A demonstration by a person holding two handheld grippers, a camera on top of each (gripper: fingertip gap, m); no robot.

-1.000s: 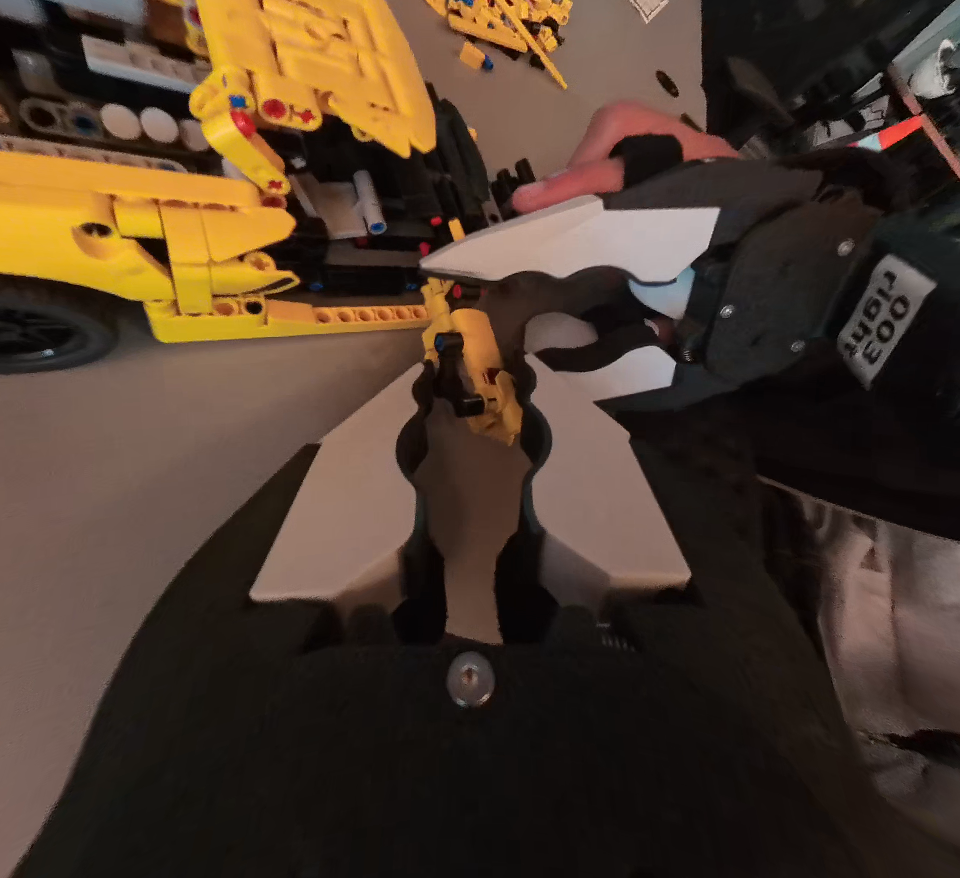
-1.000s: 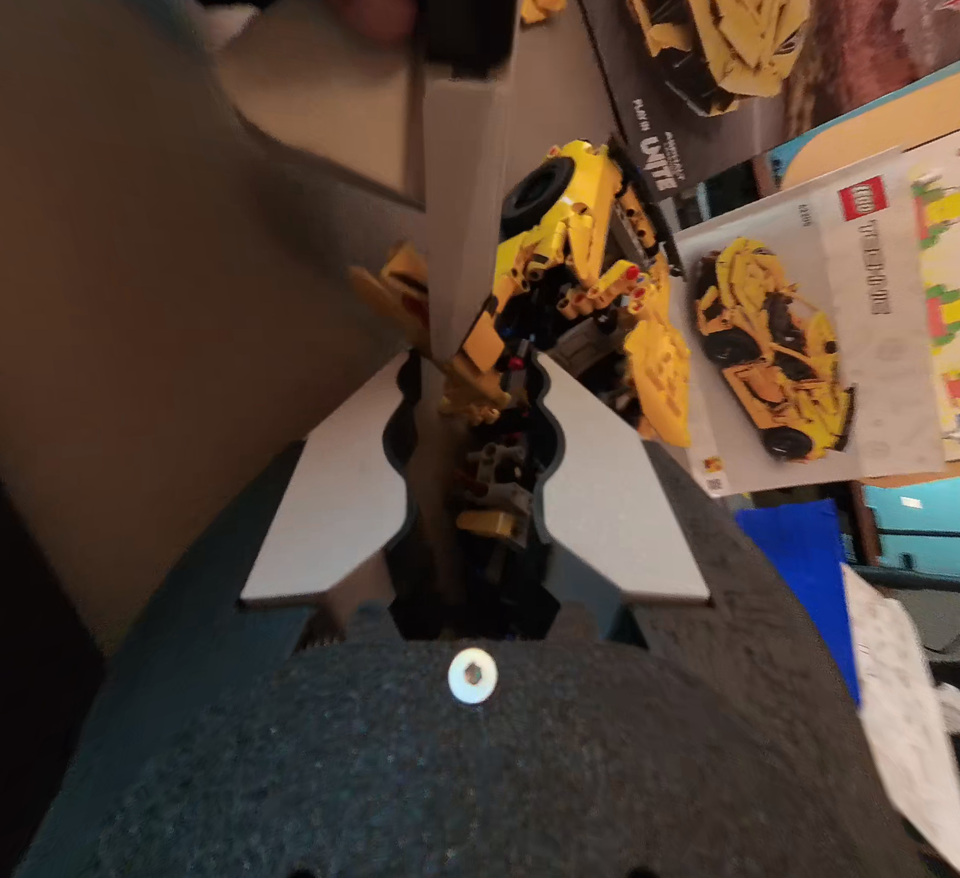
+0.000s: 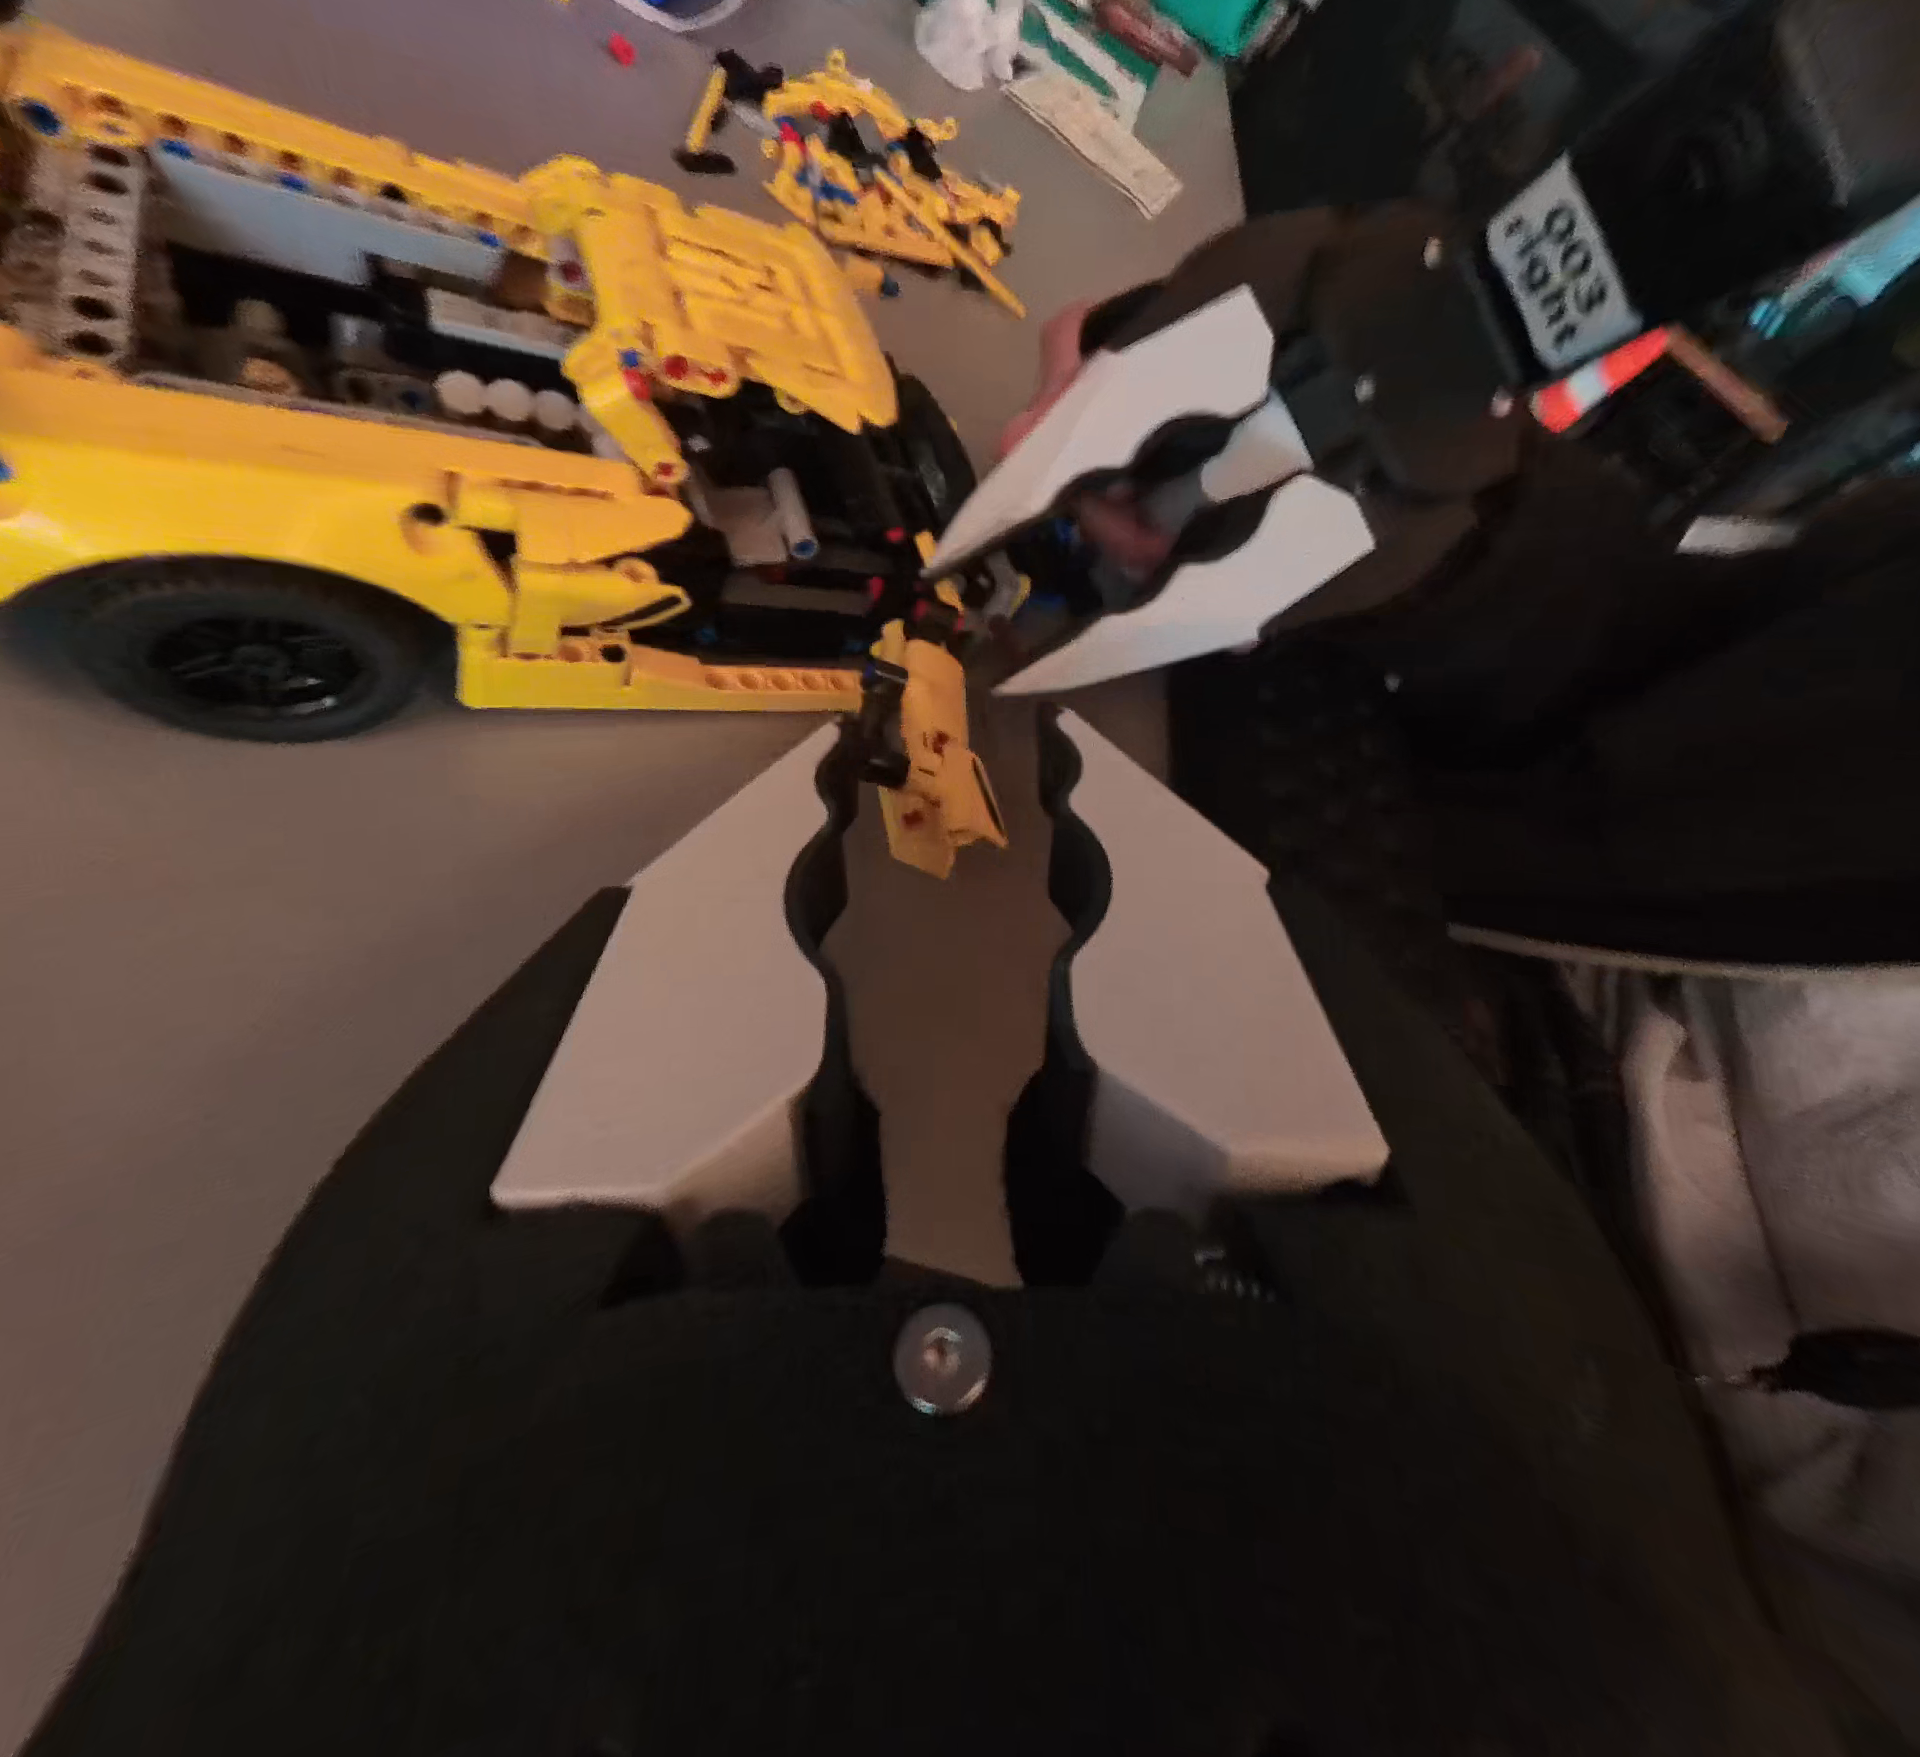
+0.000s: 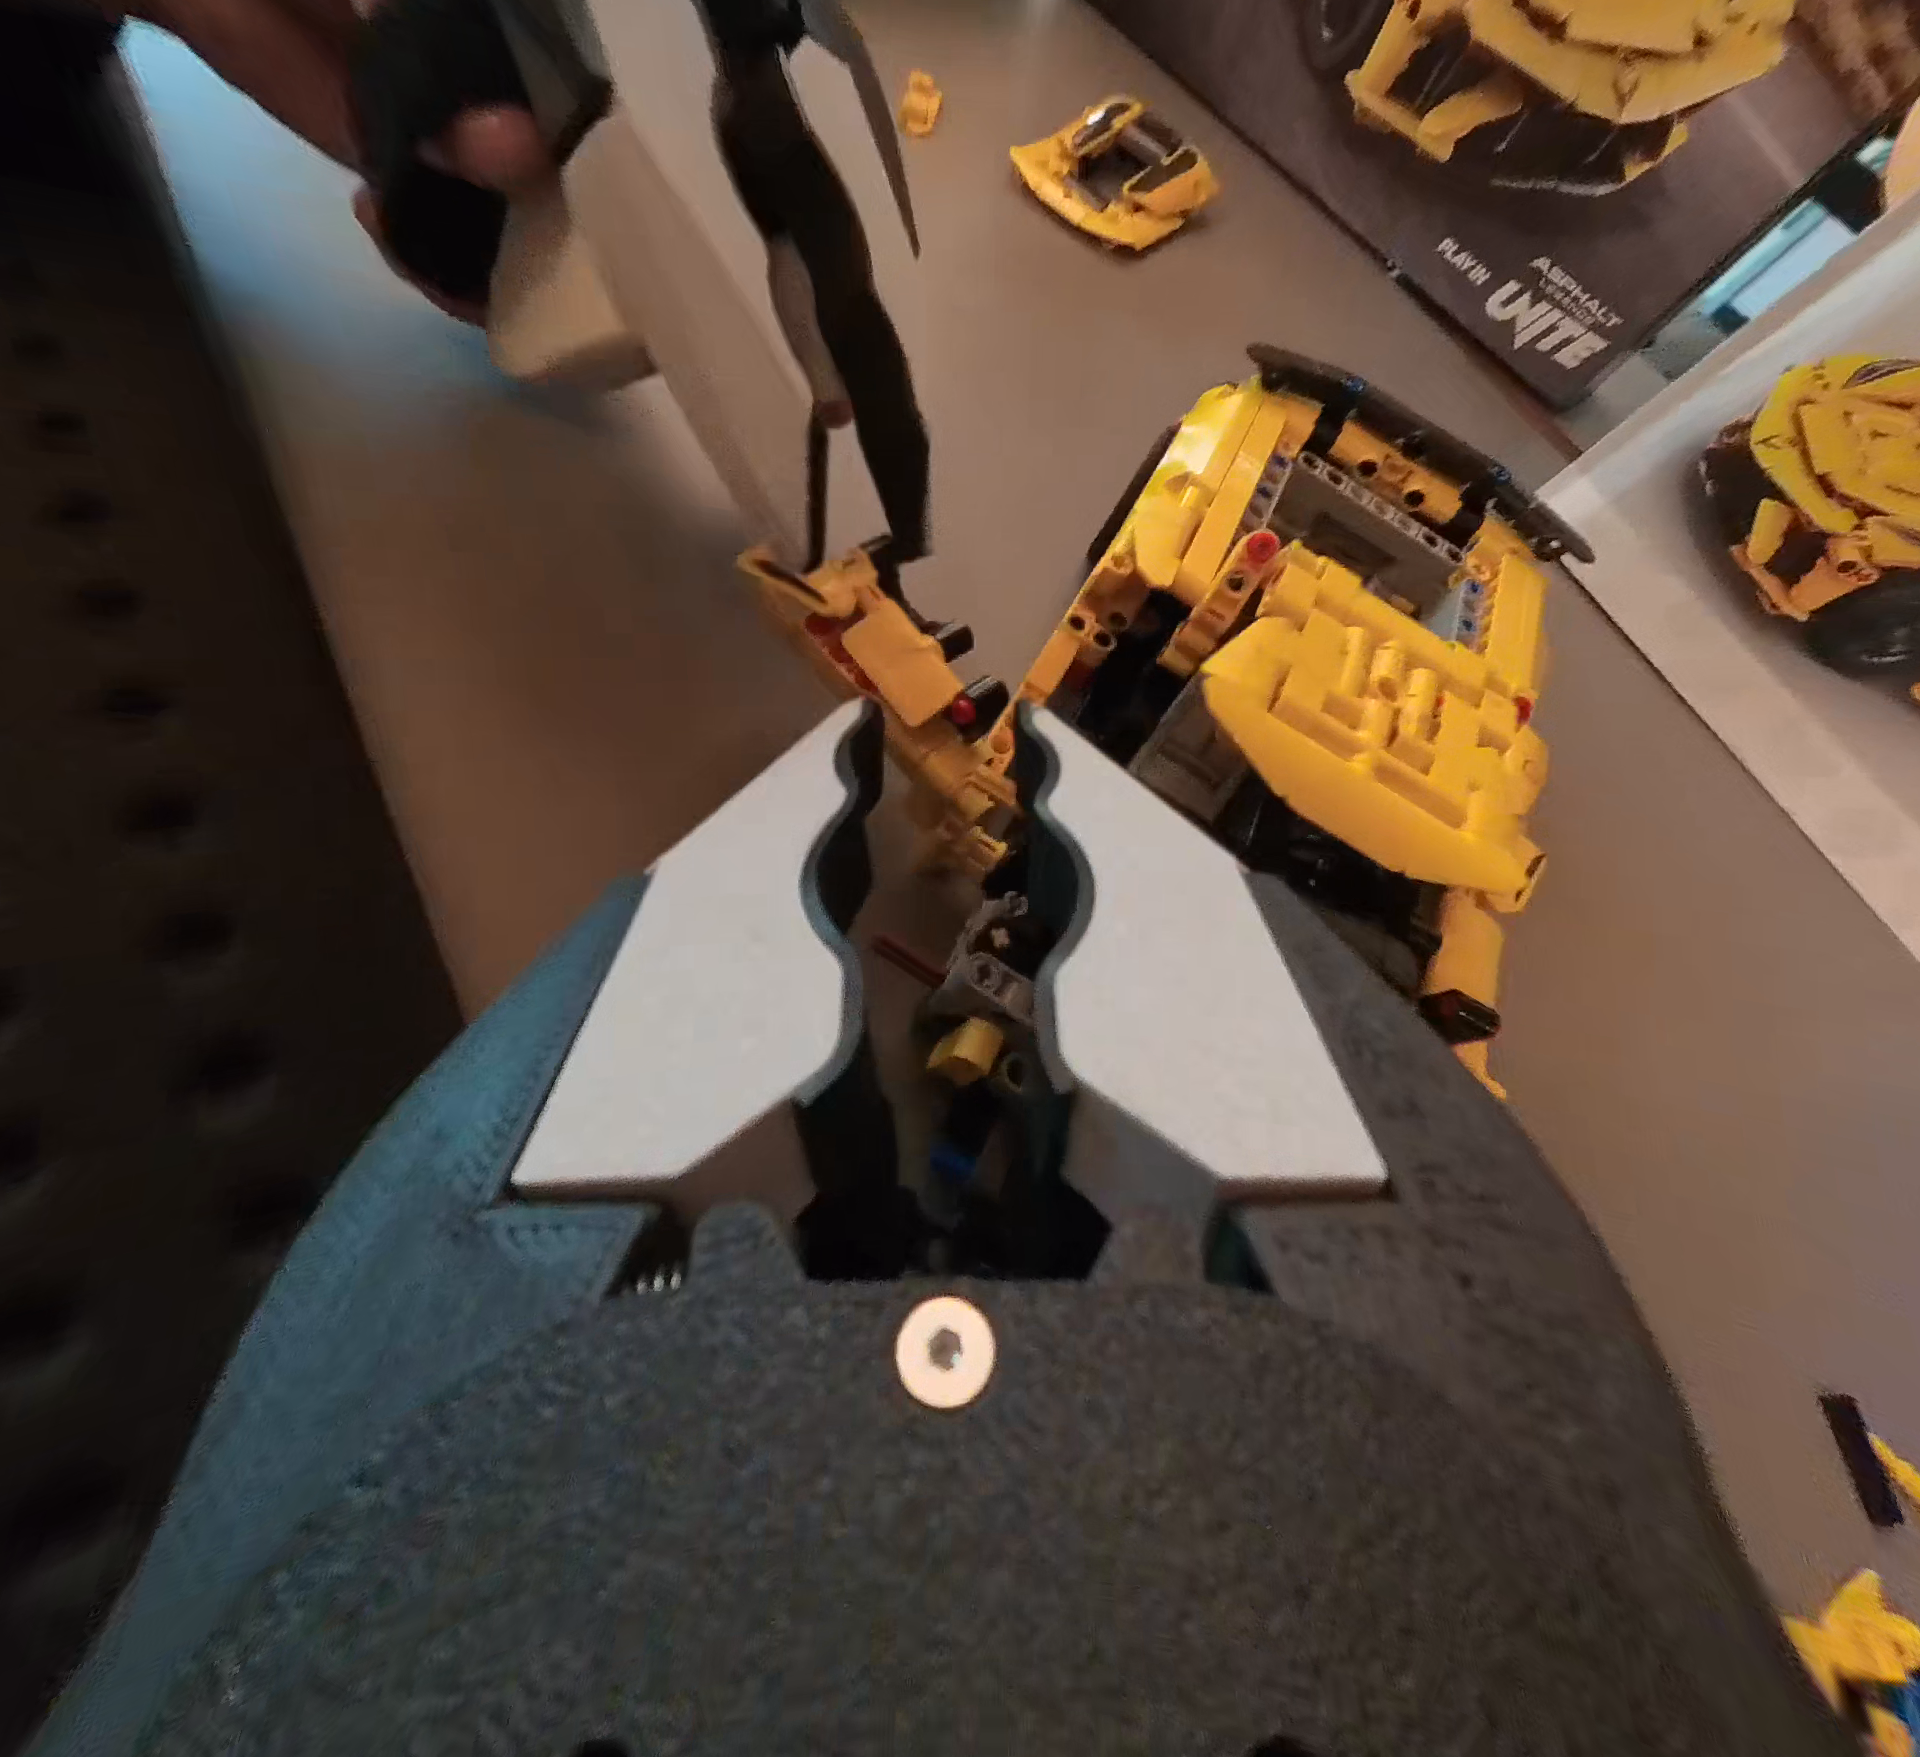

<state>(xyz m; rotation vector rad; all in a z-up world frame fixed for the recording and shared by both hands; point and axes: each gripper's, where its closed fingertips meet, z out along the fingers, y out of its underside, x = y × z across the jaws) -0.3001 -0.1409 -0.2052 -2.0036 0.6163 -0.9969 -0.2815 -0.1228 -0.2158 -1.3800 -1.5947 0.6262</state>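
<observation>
left tongs (image 3: 940, 751) parted round yellow brick part (image 3: 935, 772) | right tongs (image 4: 945, 741) clamping grey-yellow subassembly (image 4: 982, 990) | yellow car (image 3: 416, 460) beside, on table (image 3: 208, 980)

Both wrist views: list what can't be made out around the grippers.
- Left wrist view: whether the left gripper pinches the yellow brick piece; blur.
- Right wrist view: what the right gripper clamps deep inside; its fingers cover it.
- Left wrist view: yellow toy car cut off at left edge.
</observation>
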